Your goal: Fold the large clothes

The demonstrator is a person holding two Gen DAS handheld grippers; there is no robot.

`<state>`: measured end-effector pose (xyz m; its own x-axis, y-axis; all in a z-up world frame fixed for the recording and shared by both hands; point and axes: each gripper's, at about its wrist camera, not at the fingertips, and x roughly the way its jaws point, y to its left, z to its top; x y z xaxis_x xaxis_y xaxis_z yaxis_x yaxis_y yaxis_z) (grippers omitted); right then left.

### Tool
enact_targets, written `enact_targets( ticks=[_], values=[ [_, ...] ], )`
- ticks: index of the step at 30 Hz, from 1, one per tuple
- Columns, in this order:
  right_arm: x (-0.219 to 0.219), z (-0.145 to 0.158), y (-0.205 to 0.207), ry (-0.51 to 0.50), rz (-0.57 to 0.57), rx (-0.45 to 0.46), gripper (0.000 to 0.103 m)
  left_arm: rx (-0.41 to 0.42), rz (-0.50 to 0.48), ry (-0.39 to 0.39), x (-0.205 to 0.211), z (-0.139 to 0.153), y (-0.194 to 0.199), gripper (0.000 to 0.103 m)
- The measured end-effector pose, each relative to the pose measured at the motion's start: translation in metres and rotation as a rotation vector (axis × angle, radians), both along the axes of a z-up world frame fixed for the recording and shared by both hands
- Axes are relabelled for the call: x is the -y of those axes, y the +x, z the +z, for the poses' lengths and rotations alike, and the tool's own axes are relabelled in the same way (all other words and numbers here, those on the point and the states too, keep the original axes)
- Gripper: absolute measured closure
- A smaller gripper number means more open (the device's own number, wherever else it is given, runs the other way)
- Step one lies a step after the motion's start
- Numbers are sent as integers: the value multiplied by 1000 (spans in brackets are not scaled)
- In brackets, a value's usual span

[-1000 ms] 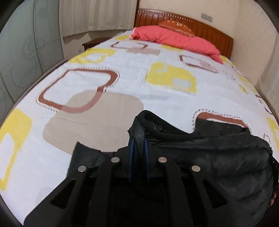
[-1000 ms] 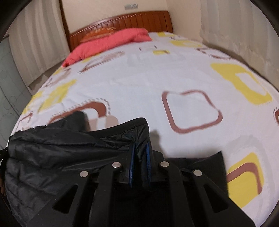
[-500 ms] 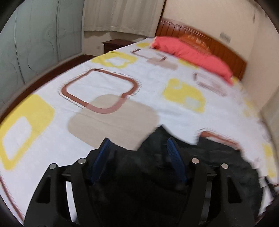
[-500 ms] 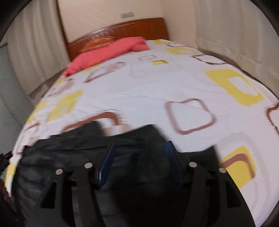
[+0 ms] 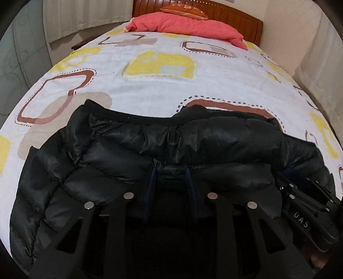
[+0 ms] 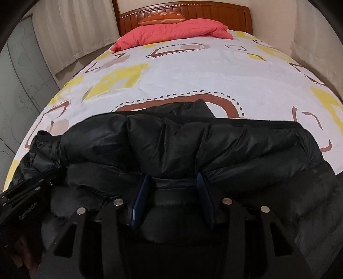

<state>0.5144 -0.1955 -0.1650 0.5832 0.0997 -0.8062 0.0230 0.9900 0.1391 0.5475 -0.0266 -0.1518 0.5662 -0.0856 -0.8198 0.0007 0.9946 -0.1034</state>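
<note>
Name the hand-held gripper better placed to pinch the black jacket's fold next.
Left, probably. Both have just been closing with the jacket between their jaws; the left hand-held gripper stands narrower, fabric puckering at its fingers, while the right hand-held gripper gapes.

A wooden headboard (image 6: 184, 12), pale curtains (image 6: 72, 30) and cream walls (image 5: 285, 32) surround the patterned bed (image 5: 214, 85).
</note>
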Motion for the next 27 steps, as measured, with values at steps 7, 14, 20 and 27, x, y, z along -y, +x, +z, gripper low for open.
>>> enact_targets(
  ticks=[7, 14, 20, 27],
  values=[
    [54, 25, -31, -14, -107, 68, 57, 96, 98, -101, -48, 31, -38, 75],
    [72, 4, -25, -90, -162, -15, 58, 31, 129, -80, -56, 13, -32, 79],
    [83, 12, -64, -176, -193, 11, 57, 77, 208, -107, -88, 16, -61, 80],
    [84, -2, -60, -204, -198, 24, 55, 38, 178, -16, -78, 1, -53, 84]
  ],
)
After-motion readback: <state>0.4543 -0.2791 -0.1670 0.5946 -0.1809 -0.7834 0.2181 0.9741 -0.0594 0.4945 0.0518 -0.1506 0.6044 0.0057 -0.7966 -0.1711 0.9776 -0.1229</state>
